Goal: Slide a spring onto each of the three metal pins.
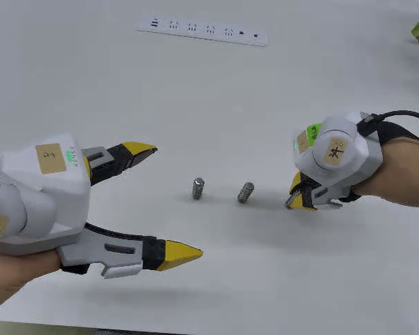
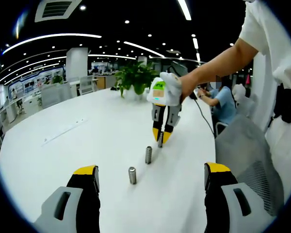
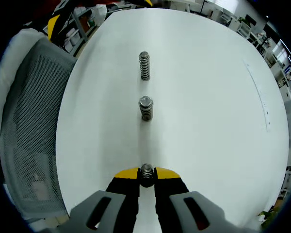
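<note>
Spring (image 3: pixel 146 170) sits clamped between the right gripper (image 3: pixel 146 177) jaws, toward the desk (image 1: pixel 216 91)'s near edge, in line with 2 sprung pins (image 1: pixel 246 192). Left gripper (image 1: pixel 173 200) jaws spread apart.

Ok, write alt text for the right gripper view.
The right tool, yellow-tipped jaws shut on a small spring-wrapped pin, sits low over a white table. Ahead in line stand a near pin and a far pin, each wearing a spring. A grey mesh chair is at the view's left.
</note>
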`<action>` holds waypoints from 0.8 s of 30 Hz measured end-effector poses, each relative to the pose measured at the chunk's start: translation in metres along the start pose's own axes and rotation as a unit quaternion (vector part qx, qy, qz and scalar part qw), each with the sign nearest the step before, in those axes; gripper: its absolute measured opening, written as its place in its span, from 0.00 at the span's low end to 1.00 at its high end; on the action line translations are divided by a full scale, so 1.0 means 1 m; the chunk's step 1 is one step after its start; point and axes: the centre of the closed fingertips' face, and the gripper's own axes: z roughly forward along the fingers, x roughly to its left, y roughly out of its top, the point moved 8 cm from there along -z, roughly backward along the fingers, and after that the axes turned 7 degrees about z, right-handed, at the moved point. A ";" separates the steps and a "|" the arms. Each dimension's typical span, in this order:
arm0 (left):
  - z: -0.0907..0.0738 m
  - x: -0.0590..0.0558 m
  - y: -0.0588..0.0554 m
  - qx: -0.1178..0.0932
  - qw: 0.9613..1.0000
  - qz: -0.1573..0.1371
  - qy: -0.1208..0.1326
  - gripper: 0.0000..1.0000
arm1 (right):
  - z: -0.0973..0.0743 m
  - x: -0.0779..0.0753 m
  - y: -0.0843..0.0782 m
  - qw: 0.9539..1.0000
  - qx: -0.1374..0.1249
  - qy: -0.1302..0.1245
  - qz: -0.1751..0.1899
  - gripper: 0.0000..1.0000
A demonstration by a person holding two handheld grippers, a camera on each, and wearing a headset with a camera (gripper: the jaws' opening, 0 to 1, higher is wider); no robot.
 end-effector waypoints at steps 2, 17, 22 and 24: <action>0.001 -0.001 0.000 0.002 1.000 0.001 -0.001 0.91 | 0.000 0.000 0.000 1.000 -0.001 0.000 0.001 0.12; 0.000 -0.003 -0.003 0.002 1.000 -0.001 -0.002 0.91 | 0.003 0.002 -0.002 1.000 0.003 0.001 -0.005 0.14; -0.001 -0.003 -0.005 0.003 1.000 -0.001 -0.003 0.90 | 0.002 0.003 -0.002 1.000 0.001 -0.001 -0.003 0.17; -0.001 -0.003 -0.006 0.004 1.000 -0.002 -0.004 0.91 | -0.001 0.003 -0.001 1.000 -0.002 -0.001 0.000 0.18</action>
